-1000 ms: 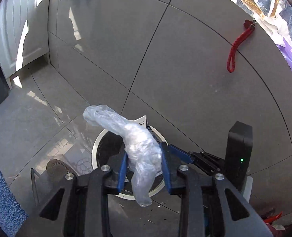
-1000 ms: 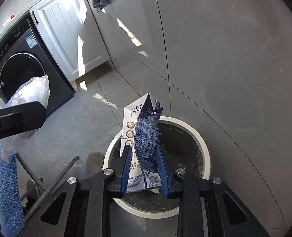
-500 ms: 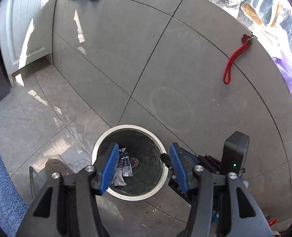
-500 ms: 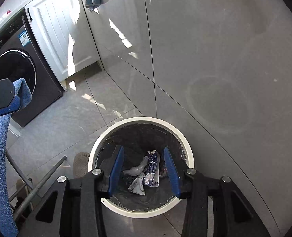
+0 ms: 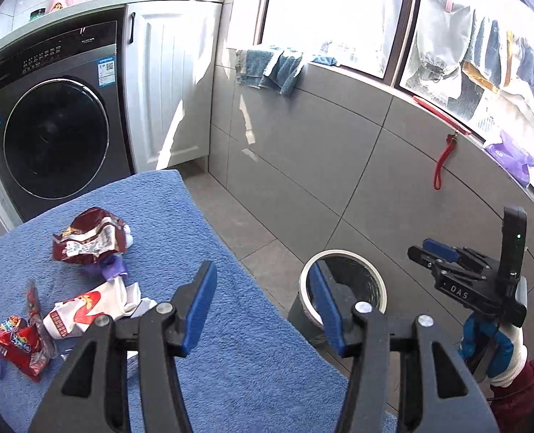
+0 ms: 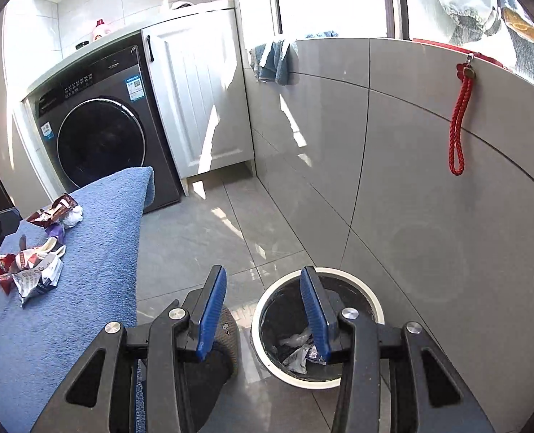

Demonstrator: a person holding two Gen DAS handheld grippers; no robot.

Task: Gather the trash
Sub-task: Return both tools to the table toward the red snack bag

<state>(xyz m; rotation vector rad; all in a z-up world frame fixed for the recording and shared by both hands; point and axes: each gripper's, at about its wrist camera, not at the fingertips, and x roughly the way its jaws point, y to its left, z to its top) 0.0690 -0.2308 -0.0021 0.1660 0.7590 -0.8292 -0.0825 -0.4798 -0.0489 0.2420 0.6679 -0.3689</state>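
A round white-rimmed trash bin (image 6: 353, 274) with a black liner stands on the floor; crumpled wrappers (image 6: 301, 351) lie inside it. The bin also shows in the left wrist view (image 5: 305, 281). My left gripper (image 5: 261, 303) is open and empty above the right edge of the blue towel-covered table (image 5: 202, 238). On the towel lie a dark red wrapper (image 5: 86, 238), a white-and-red wrapper (image 5: 90, 306) and a red snack bag (image 5: 18, 342). My right gripper (image 6: 263, 310) is open and empty above the bin's left rim.
A dark front-loading washing machine (image 5: 50, 133) and a white cabinet (image 5: 169, 86) stand at the back. A grey tiled wall (image 6: 429, 198) with a hanging red cord (image 6: 458, 122) runs behind the bin. A floor drain (image 6: 227, 324) lies left of the bin.
Both grippers opened and dropped the plastic bag and the blue-white carton into the bin. Both then tilted up and back, bringing the table and the washing machine into view.
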